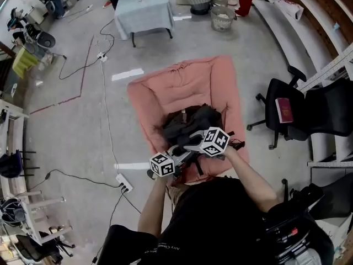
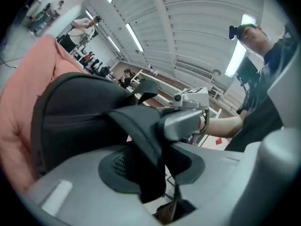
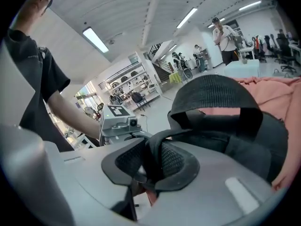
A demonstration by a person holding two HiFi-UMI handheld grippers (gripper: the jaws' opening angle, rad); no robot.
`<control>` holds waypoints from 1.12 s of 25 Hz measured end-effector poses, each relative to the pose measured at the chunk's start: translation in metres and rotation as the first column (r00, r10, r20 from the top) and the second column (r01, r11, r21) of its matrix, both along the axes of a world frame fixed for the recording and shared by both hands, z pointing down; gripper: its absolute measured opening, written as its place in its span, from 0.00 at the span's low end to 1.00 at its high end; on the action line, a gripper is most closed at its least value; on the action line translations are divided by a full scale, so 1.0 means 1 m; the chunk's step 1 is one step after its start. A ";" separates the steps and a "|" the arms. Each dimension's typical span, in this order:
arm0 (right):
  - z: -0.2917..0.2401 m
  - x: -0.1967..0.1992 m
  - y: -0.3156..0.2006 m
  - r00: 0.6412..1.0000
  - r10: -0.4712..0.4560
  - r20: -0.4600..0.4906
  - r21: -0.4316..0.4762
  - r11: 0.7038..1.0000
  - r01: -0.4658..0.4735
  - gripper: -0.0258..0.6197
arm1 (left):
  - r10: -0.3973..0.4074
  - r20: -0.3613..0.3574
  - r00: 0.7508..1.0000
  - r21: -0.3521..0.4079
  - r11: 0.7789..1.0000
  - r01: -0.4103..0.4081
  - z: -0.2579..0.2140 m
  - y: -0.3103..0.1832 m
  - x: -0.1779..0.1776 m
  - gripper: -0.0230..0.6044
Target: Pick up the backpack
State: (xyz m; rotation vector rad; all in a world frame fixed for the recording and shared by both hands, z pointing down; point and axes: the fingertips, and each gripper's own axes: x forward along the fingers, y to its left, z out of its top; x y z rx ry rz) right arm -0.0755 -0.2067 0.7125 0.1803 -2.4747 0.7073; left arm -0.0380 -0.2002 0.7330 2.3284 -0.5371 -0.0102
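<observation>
A black backpack lies on a pink cushion on the floor. Both grippers meet at its near edge. My left gripper stands open, and a black shoulder strap hangs down between its pads without being pinched. My right gripper is shut on the same strap, which is folded between its pads. The left gripper view shows the backpack's body to the left and the right gripper straight ahead. In the right gripper view the backpack rises on the right.
A black office chair with a red book on its seat stands right of the cushion. Beyond it is a cloth-covered table and baskets. A power strip and cables lie on the floor to the left.
</observation>
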 end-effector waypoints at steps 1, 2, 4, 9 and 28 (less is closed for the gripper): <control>0.001 0.004 0.001 1.000 0.011 -0.005 0.004 1.000 -0.011 0.20 | -0.002 0.000 1.000 0.008 1.000 0.002 -0.002 -0.003 0.006 0.26; 0.002 0.010 0.002 0.999 0.037 0.008 -0.015 0.999 -0.036 0.19 | 0.001 -0.008 1.000 0.014 1.000 -0.001 -0.005 -0.003 0.012 0.19; -0.002 0.023 0.003 0.988 0.113 0.105 -0.139 0.985 -0.097 0.21 | 0.006 -0.055 0.998 0.009 1.000 -0.005 -0.014 0.001 0.021 0.19; -0.021 0.043 0.006 0.911 0.233 0.341 -0.339 0.934 -0.112 0.30 | 0.054 -0.157 0.986 -0.054 0.997 -0.064 -0.028 0.009 0.035 0.23; 0.032 0.020 0.042 0.990 -0.103 0.097 -0.068 0.992 0.110 0.20 | -0.171 -0.266 0.949 -0.141 0.980 0.137 -0.065 -0.044 -0.015 0.09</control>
